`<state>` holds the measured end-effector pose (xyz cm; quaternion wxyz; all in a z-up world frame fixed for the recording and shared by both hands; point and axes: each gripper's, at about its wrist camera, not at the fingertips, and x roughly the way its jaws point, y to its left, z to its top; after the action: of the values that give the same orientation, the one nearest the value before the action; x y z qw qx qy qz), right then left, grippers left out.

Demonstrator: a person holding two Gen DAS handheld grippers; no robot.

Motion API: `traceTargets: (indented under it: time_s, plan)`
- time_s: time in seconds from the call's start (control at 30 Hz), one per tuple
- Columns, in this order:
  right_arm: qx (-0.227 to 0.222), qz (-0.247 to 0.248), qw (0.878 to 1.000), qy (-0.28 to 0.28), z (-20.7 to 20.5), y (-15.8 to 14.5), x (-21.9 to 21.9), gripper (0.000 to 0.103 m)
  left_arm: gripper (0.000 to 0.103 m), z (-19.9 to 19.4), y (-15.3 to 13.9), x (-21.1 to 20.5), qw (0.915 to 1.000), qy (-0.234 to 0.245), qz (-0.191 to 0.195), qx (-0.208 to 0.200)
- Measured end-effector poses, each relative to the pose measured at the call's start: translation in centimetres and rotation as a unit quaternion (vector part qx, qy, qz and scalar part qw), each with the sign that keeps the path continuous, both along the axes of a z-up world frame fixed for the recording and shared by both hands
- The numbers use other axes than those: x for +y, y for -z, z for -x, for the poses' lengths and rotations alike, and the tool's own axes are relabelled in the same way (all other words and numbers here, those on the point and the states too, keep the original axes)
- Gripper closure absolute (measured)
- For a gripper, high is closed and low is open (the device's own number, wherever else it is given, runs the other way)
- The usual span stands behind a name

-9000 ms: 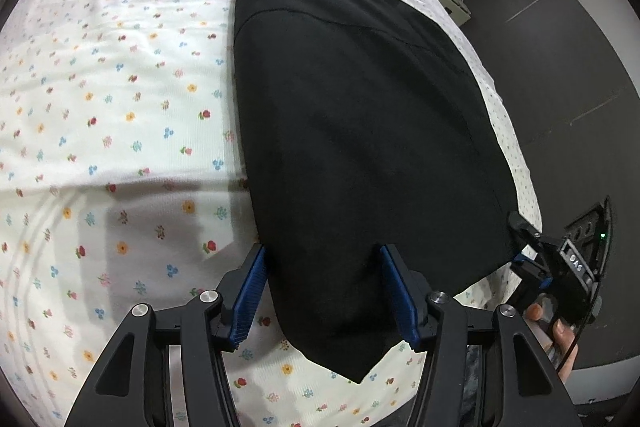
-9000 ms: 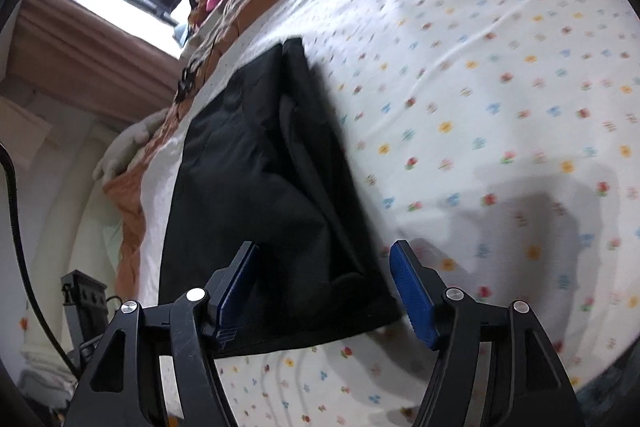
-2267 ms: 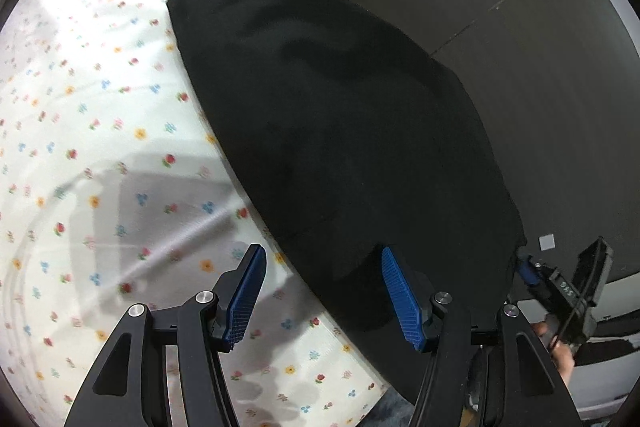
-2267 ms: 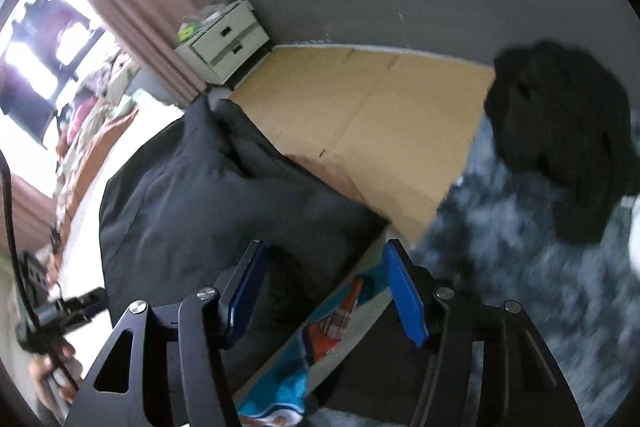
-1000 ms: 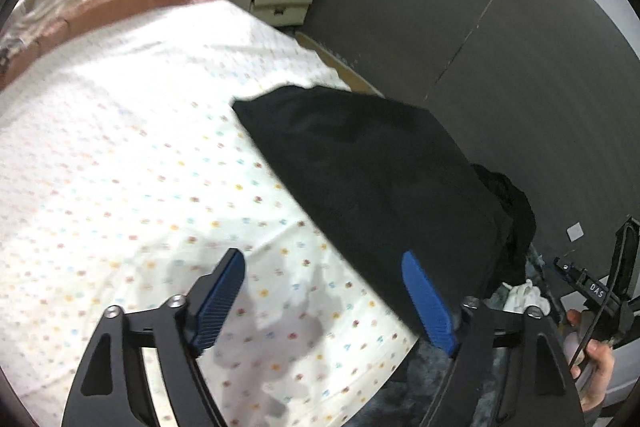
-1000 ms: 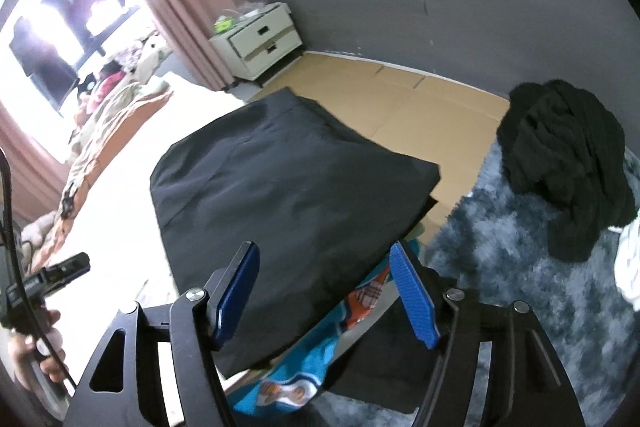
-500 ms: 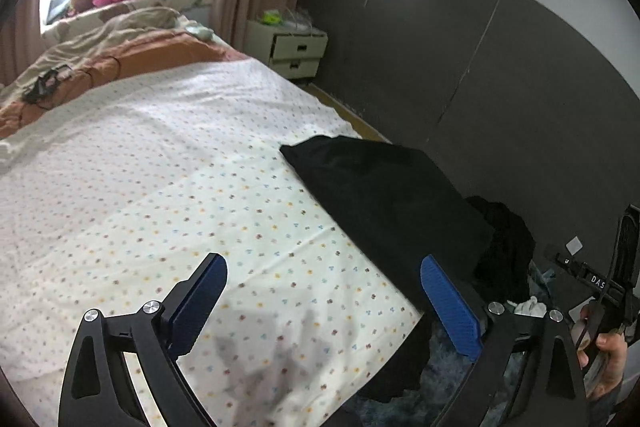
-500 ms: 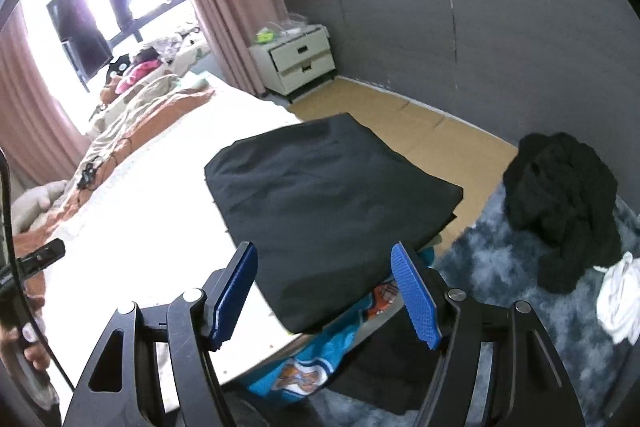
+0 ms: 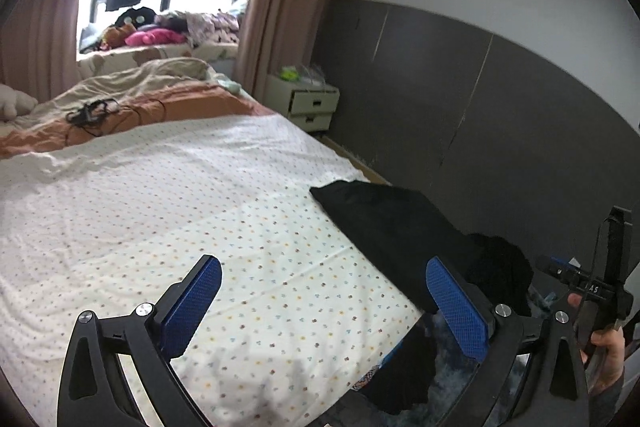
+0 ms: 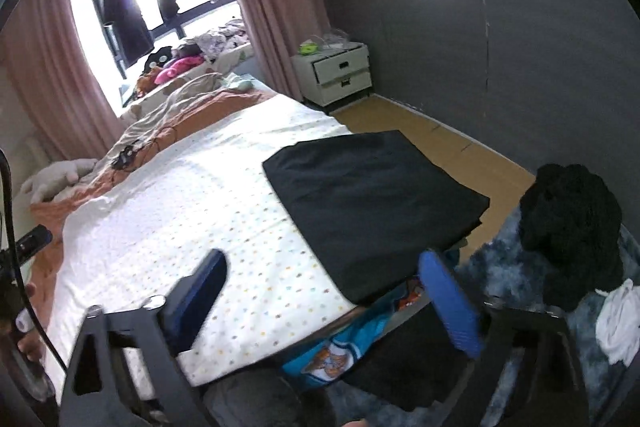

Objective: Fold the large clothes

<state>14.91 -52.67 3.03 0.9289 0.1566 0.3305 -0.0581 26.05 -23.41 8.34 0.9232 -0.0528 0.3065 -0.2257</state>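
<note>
A black garment (image 10: 372, 199), folded into a flat rectangle, lies on the near right corner of the bed and overhangs its edge; the left wrist view shows it too (image 9: 392, 223). My left gripper (image 9: 322, 267) hovers well above the flowered sheet (image 9: 160, 219), its jaws opening wide with nothing between them. Above the bed's corner my right gripper (image 10: 322, 259) is also raised, jaws opening and holding nothing. Neither gripper touches the garment.
A heap of black clothes (image 10: 572, 227) and a white piece (image 10: 616, 319) lie on a blue-grey rug (image 10: 500, 267) right of the bed. A white nightstand (image 10: 340, 71) stands by the dark wall. An orange blanket (image 9: 140, 111) covers the bed's far end.
Both grippers have risen and drawn back from the folded garment, which stays on the bed corner. Both views tilted up to take in the room, and both pairs of jaws spread wider.
</note>
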Motion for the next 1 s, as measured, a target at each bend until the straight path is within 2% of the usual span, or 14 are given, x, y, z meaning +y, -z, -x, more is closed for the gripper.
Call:
traceTargets:
  time_s: [0.4,0.57,0.8,1.0]
  plan:
    - [-0.032,0.04,0.998,-0.028,4.4,-3.1,6.1,0.0,0.0,7.8,-2.5,6.6,0.9979,-0.031,-0.022,-0.053]
    - [-0.045,0.04,0.997,-0.043,6.0,-4.0,8.6,0.0,0.0,10.8,-3.3,8.9,0.9967,-0.038,-0.031,-0.064]
    - [-0.081,0.037,0.994,-0.067,9.2,-4.8,12.8,0.0,0.0,14.2,-2.5,11.9,0.9948,-0.061,-0.042,-0.07]
    - [-0.093,0.045,0.991,-0.082,11.1,-3.8,16.0,0.0,0.0,16.8,-1.3,14.4,0.9922,-0.086,-0.044,-0.079]
